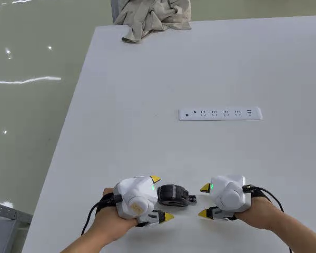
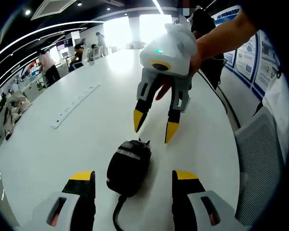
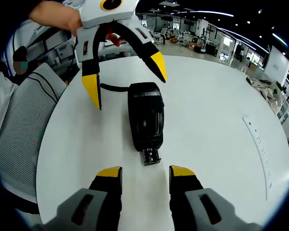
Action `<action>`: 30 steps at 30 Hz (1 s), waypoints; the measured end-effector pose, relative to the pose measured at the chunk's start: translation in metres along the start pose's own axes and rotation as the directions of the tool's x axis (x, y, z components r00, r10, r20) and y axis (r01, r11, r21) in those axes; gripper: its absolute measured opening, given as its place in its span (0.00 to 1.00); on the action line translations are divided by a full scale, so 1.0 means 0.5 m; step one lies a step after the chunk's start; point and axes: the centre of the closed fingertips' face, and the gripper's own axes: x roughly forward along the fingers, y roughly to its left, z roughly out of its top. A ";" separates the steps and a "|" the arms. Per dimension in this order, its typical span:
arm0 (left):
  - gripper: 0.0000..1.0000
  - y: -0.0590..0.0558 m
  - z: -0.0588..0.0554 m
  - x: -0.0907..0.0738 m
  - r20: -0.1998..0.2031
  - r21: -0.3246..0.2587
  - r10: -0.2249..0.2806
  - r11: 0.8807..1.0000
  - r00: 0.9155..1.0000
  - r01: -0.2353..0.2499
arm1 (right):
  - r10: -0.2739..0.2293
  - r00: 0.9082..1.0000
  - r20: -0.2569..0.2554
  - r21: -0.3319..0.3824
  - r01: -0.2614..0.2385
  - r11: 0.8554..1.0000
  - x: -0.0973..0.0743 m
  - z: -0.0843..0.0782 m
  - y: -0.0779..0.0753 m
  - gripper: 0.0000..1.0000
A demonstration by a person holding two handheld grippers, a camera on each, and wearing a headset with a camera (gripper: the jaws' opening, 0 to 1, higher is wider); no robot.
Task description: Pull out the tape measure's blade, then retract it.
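A black tape measure lies on the white table between the two grippers, its blade wound in and only the end hook showing. My left gripper is open, its yellow-tipped jaws either side of the case's rear without touching it. A short black strap trails from the case toward this gripper. My right gripper is open, facing the hook end from a short distance. In the right gripper view the tape measure lies lengthwise ahead of the jaws.
A white power strip lies mid-table, beyond the grippers. A crumpled beige cloth sits at the table's far edge. The table's left edge drops to a glossy floor. A grey mesh chair stands beside the near edge.
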 end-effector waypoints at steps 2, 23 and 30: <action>0.62 0.000 0.000 0.006 -0.004 0.004 -0.017 1.000 1.000 0.017 | 0.005 1.000 -0.004 -0.009 -0.005 1.000 0.005 -0.003 -0.004 0.38; 0.51 0.000 -0.001 0.056 -0.071 0.085 -0.126 0.988 0.990 0.132 | 0.052 0.999 -0.012 -0.039 -0.052 0.998 0.041 -0.001 -0.011 0.33; 0.48 -0.002 -0.006 0.066 -0.090 0.106 -0.150 0.981 0.985 0.159 | 0.061 0.998 -0.014 -0.053 -0.062 0.997 0.052 0.000 -0.009 0.31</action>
